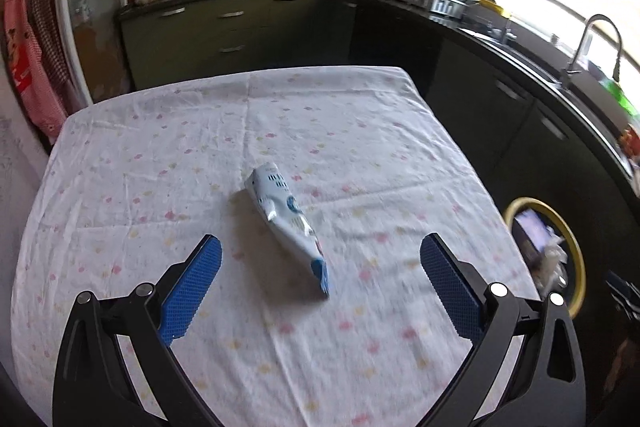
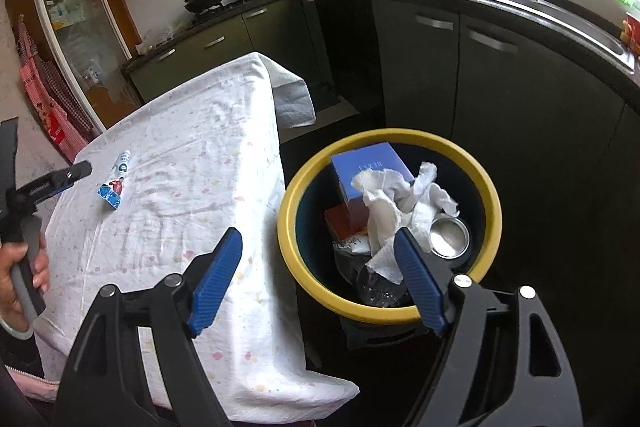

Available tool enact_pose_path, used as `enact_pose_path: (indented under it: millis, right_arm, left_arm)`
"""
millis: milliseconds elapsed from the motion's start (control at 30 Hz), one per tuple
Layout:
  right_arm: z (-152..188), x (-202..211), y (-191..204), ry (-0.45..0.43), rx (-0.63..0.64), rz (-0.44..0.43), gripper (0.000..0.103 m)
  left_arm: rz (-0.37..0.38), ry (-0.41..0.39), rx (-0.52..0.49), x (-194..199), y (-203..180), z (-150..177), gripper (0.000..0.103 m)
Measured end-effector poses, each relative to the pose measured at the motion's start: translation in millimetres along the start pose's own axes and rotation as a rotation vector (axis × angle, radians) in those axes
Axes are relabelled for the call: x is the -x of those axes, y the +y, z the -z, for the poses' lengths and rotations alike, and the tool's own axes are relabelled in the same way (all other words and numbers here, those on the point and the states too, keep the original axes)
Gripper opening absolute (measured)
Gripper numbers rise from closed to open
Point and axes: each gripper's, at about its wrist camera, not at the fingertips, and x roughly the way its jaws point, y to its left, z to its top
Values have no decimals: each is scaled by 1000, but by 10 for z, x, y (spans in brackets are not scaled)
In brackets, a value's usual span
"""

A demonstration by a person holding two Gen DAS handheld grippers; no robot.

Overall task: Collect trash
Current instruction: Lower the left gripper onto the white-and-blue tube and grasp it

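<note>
The left tool (image 1: 320,267) hovered above the cloth-covered counter (image 1: 160,163) with its blue-padded fingers (image 1: 192,287) spread wide and nothing between them. The one piece of trash left on the counter, a flattened white and blue tube (image 1: 286,217), lay on the cloth ahead of the fingers, between their lines but apart from both pads. It lay aslant, its blue crimped end nearest the tool and its other end pointing away.

The right tool (image 2: 320,267) hung over the counter's edge and the yellow-rimmed bin (image 2: 288,211) beside it, also fully open and holding nothing. The bin already contained a blue box (image 2: 368,167), crumpled white paper (image 2: 400,203) and a metal can (image 2: 448,237), so the task appeared nearly complete, with the tube as the remaining item.

The step in hand was judged to be the approach and grasp of the tube by the left tool. For a sound grasp, the tool should be lowered until both pads flank the tube across its narrow width, not along its length. Because the tube was flat and lay aslant, the wrist would likely need turning so the pads met its long sides squarely. The fingertips should reach close to the cloth before closing; closing too high risked sliding over the tube, and pressing too low risked pinching the cloth and dragging it. A hold near the fuller middle seemed more secure than one at the thin crimped end.
</note>
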Motion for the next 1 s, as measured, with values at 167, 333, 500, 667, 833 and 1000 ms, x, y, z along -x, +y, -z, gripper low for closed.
enact_pose_path:
  millis: [167,333,500,667,833,1000]
  right_arm:
    - [19,-52,-39,4,-15,-26,76]
    - [27,-122,-42,8,-18,-58,76]
    - [39,-180,-81,10,-25,-86,76]
    - [49,-160,-164,0,-47,-102,76]
    - [74,-103,-230,-14,-64,-105,76]
    - [95,-57,-268,-23,-75,-105,76]
  left_arm:
    - [-63,19,29,-251,-23,-93,98]
    - [-109,70,57,-522,2,-137,98]
    - [-126,103,69,-676,34,-161,98]
    - [-112,145,48,-743,43,-136,76]
    - [-76,191,22,-724,67,-16,35]
    - [-59,170,-46,-577,-24,64,26]
